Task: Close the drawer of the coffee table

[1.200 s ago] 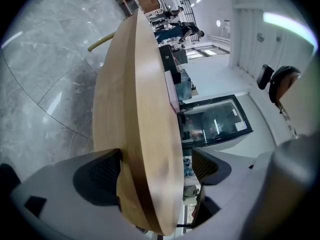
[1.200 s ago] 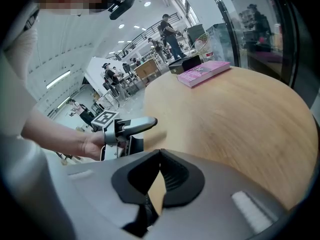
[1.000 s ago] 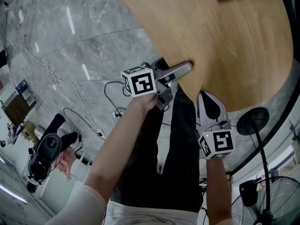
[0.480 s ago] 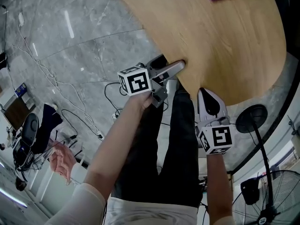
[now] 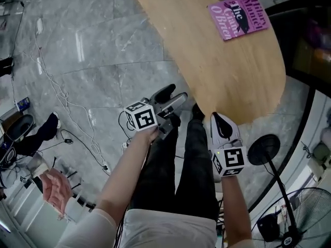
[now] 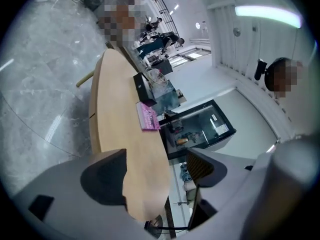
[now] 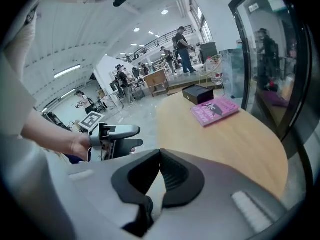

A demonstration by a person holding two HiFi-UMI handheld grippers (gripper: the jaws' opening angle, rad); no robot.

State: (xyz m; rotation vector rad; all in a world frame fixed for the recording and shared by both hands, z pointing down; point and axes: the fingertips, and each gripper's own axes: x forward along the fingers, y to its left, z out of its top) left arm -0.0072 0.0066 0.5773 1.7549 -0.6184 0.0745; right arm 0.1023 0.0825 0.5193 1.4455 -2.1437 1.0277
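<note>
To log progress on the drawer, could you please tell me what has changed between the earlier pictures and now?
The left hand-held gripper has pulled back from the edge of the coffee table, its jaws closing with nothing between them; the shut right hand-held gripper has drawn away too. Nothing was grasped. The pink book stays on the tabletop.

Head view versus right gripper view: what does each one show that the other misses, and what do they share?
Head view only: the cables on the grey floor and a standing fan. Right gripper view only: people standing far back in the hall and a dark-framed glass panel. Both: the wooden table, the pink book on it, and the left tool, its jaws closing with nothing between them.
</note>
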